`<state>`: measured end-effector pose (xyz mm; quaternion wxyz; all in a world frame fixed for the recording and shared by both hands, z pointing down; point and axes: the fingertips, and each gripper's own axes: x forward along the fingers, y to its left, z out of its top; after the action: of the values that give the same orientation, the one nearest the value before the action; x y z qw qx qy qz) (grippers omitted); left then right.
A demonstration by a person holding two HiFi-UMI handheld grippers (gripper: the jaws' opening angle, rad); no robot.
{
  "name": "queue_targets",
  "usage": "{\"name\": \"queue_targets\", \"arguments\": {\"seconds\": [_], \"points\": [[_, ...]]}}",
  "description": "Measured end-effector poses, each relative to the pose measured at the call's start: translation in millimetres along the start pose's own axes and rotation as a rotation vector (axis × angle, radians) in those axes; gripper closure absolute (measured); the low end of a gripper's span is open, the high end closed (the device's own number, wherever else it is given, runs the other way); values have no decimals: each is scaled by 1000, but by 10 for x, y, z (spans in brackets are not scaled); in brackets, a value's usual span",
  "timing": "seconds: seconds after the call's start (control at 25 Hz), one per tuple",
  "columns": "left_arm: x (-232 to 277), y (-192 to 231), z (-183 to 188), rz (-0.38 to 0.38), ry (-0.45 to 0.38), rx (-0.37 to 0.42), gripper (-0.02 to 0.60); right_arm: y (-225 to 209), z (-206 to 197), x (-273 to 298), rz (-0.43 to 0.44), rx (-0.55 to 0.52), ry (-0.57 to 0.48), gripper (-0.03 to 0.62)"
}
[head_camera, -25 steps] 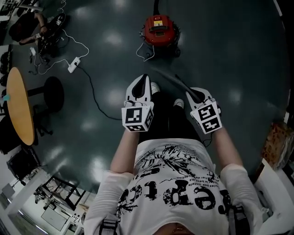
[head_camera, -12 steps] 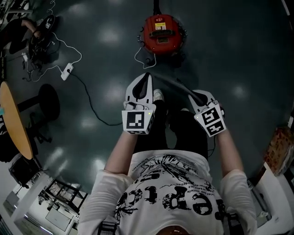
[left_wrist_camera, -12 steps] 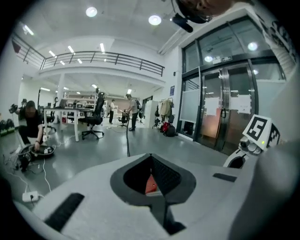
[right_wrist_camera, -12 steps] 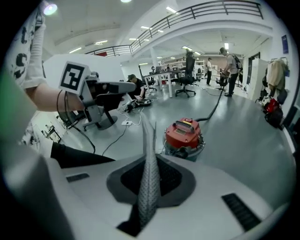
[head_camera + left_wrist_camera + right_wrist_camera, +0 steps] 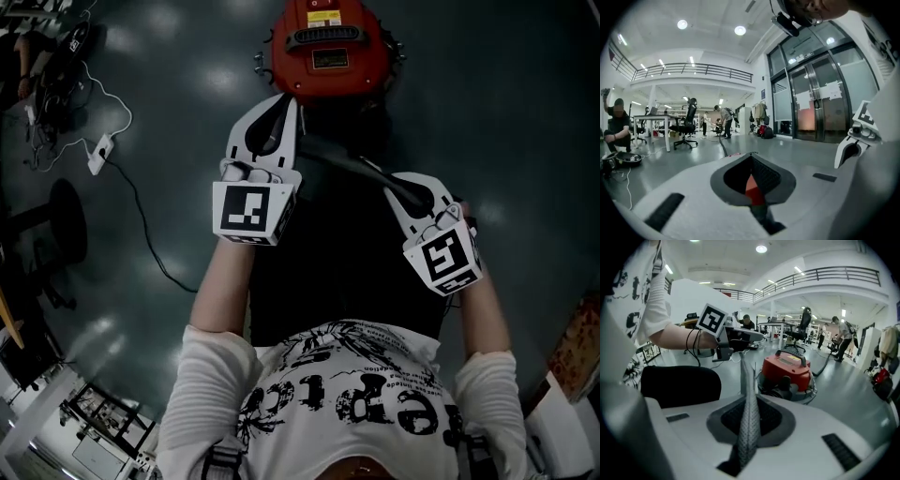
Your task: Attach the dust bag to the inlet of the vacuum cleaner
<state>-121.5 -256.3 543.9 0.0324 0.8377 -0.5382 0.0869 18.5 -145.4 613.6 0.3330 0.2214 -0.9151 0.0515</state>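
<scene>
The red vacuum cleaner (image 5: pixel 323 42) (image 5: pixel 787 371) stands on the dark floor just ahead of both grippers, with its black handle on top. The grey dust bag (image 5: pixel 347 161) (image 5: pixel 749 423) shows edge-on as a thin textured sheet. My right gripper (image 5: pixel 401 183) (image 5: pixel 750 404) is shut on it. The bag's far end reaches across toward my left gripper (image 5: pixel 286 103) (image 5: pixel 752 161), beside its jaws. That gripper is shut, and I see no fabric between its pads. Red from the vacuum shows past its tips. The vacuum's inlet is hidden.
A white cable and power strip (image 5: pixel 98 155) lie on the floor at the left, near a black stool (image 5: pixel 61 211). The vacuum's black hose (image 5: pixel 822 366) runs off to the right. An office chair (image 5: pixel 686 126), desks and several people are farther off.
Both grippers have sunk and moved forward with the bag. The vacuum, far ahead a second ago, now fills the top of the head view just beyond the left gripper.
</scene>
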Motion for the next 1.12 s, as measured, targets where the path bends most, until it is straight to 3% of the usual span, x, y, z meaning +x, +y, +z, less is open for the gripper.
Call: {"name": "queue_targets", "arguments": {"seconds": [0.16, 0.32, 0.4, 0.56, 0.64, 0.8, 0.92, 1.0, 1.12], "points": [[278, 109, -250, -12, 12, 88, 577, -110, -197, 202, 1, -58, -33, 572], [433, 200, -327, 8, 69, 132, 577, -130, -240, 257, 24, -43, -30, 572], [554, 234, -347, -10, 107, 218, 570, -133, -253, 281, 47, -39, -29, 572], [932, 264, -362, -71, 166, 468, 480, -190, -282, 306, 93, -21, -42, 572], [1104, 276, -372, -95, 197, 556, 449, -198, -286, 320, 112, 4, -48, 572], [1336, 260, -475, -165, 287, 671, 437, -153, -319, 350, 148, 7, -32, 572], [1466, 203, -530, -204, 343, 842, 437, -155, -364, 370, 142, -51, -5, 572], [1554, 182, -586, -224, 381, 897, 437, -164, -402, 386, 122, -89, 16, 572], [1695, 175, -638, -226, 391, 913, 437, -167, -447, 400, 105, -100, 13, 572]]}}
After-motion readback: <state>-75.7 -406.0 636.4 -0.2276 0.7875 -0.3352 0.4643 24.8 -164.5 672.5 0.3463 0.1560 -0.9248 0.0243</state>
